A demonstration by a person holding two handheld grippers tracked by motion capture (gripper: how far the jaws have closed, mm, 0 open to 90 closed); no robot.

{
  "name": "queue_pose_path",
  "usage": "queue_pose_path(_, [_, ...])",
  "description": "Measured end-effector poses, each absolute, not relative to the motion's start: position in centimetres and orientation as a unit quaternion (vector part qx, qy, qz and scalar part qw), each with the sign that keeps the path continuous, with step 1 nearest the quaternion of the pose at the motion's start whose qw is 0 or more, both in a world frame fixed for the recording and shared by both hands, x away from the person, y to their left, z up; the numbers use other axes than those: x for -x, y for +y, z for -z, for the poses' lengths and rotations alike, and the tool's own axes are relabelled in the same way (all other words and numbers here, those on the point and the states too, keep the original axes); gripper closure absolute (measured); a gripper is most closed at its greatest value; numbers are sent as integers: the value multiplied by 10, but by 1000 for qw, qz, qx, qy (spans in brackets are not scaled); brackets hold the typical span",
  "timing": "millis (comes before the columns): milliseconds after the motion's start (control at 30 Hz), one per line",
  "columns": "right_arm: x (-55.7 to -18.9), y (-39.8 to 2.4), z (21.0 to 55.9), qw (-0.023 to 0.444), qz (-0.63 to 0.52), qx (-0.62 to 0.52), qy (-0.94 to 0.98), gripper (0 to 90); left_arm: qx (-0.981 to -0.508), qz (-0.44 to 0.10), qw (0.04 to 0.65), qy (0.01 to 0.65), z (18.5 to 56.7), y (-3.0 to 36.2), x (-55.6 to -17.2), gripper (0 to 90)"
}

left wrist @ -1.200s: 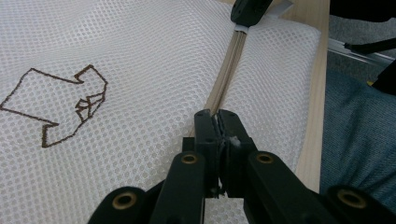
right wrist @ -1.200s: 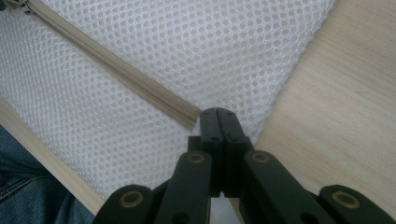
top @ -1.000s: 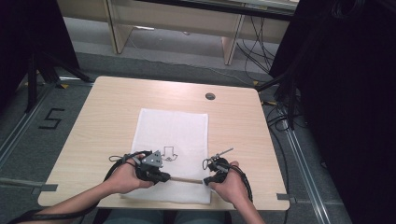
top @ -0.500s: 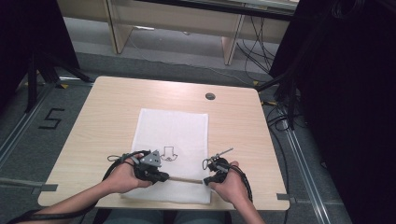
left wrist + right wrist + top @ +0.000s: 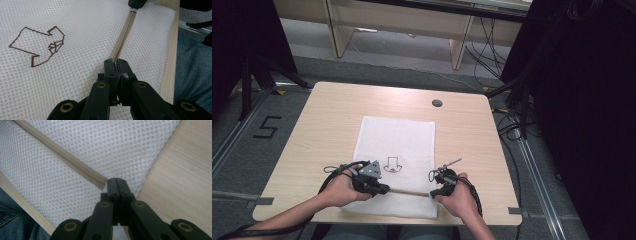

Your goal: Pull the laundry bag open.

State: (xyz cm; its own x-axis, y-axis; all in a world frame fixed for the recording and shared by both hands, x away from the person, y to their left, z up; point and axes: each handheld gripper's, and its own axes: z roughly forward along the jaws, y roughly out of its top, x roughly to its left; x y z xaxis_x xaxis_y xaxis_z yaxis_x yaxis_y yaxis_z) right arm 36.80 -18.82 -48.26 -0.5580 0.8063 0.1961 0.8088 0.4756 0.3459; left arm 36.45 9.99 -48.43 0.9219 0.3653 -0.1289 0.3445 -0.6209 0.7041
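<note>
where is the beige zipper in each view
High view: the zipper runs level between the two claws, near the mesh bag's near edge.
Left gripper view: it runs from the left claw up to the top edge, right of centre.
Right gripper view: it slants from the top left down to the right claw.
Shared landmark: the white mesh bag it is sewn into.

On the wooden table [image 5: 327, 125], a white mesh bag [image 5: 398, 145] lies flat; both grippers, left gripper [image 5: 382, 189] and right gripper [image 5: 433, 192], meet its beige zipper [image 5: 408, 192] at the near edge.
</note>
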Motion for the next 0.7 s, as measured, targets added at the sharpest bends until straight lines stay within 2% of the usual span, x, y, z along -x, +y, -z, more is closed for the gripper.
queue_pose_path(700, [-368, -188, 483, 2, 204, 463, -863, 900, -898, -10, 393, 197, 485, 104, -364, 873])
